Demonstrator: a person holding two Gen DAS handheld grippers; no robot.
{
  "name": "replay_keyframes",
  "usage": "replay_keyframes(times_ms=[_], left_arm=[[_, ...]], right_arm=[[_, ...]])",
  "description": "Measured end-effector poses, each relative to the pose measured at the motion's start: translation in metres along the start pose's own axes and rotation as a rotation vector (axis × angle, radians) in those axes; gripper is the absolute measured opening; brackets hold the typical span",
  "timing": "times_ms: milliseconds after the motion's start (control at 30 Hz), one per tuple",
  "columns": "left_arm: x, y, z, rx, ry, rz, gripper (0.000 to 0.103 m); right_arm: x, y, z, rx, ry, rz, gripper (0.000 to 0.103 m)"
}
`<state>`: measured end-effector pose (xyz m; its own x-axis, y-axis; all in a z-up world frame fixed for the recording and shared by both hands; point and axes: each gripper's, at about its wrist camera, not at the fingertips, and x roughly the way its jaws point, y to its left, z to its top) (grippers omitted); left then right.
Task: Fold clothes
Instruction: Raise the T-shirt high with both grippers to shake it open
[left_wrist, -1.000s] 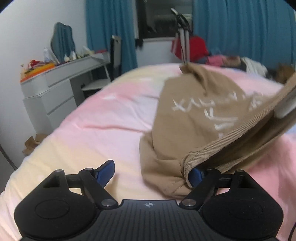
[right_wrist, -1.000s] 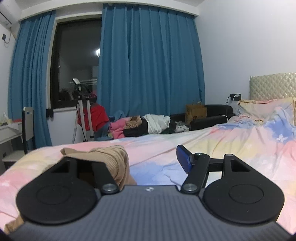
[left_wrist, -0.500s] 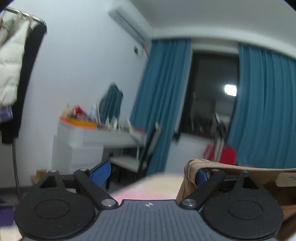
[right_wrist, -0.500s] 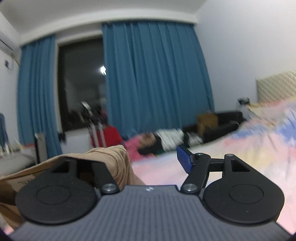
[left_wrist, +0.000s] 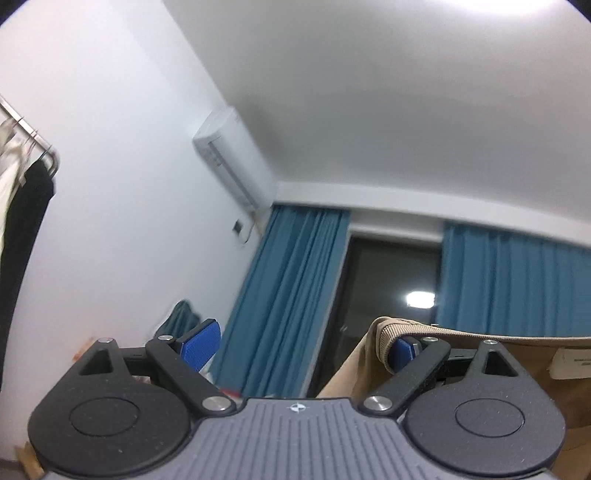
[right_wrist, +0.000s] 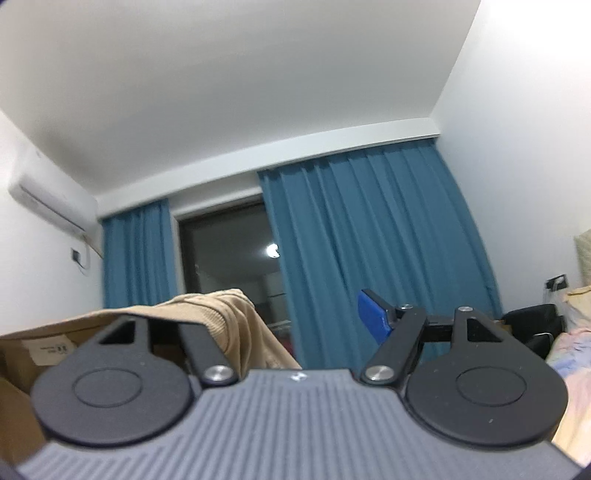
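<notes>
Tan sweatshirt everywhere; bedding only in the right view.

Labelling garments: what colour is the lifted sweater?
Tan sweater, ribbed hem; clearest in left wrist view.

Both cameras have tilted upward: the pink bed that filled the left wrist view 1 second ago is gone, replaced by ceiling, wall and the air conditioner. The tan garment, then slumped on the bed, now hangs lifted, its ribbed hem draped over 1 finger of each gripper. The blue curtains have sunk lower.
</notes>
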<state>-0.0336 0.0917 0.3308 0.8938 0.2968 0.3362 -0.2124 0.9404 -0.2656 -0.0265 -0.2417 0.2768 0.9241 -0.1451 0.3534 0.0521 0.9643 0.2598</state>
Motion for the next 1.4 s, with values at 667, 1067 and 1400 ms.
replay_keyframes(times_ms=[667, 1067, 1400], left_arm=[[0.173, -0.049, -0.105, 0.166, 0.247, -0.023, 0.096], [0.344, -0.056, -0.472, 0.326, 0.551, 0.004, 0.097], [0.348, -0.031, -0.680, 0.532, 0.797, 0.002, 0.096]], right_arm=[[0.137, -0.012, -0.079, -0.143, 0.272, 0.000, 0.076], [0.293, -0.067, -0.408, -0.207, 0.545, -0.120, 0.074], [0.338, -0.090, -0.581, -0.260, 0.893, -0.146, 0.073]])
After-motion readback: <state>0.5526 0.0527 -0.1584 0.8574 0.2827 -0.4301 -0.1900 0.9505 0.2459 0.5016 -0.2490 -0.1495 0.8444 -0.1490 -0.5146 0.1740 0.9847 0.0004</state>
